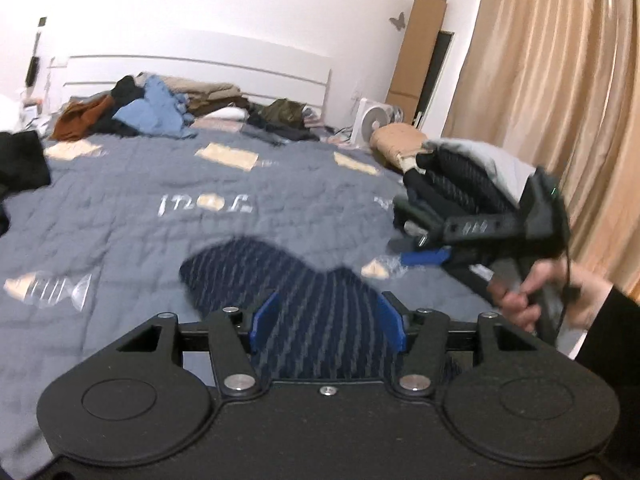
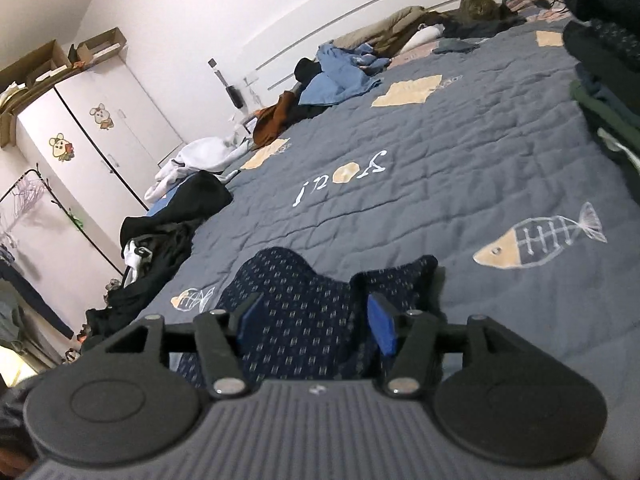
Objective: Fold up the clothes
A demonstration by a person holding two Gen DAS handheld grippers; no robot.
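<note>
Your left tool (image 1: 326,326) and right tool (image 2: 314,324) both stand spread, gripping nothing; the navy patterned garment (image 2: 296,300) lies on the grey bedspread (image 2: 460,168) just beneath their blue fingers.

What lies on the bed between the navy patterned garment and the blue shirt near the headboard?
Only bare quilt, with printed lettering and tan patches, lies between the navy garment and the blue shirt. The right wrist view shows it best.

Cat (image 2: 478,5) by headboard (image 2: 360,12); wardrobe (image 2: 100,136) with stickers; curtain (image 1: 560,80); fan (image 1: 374,120).
</note>
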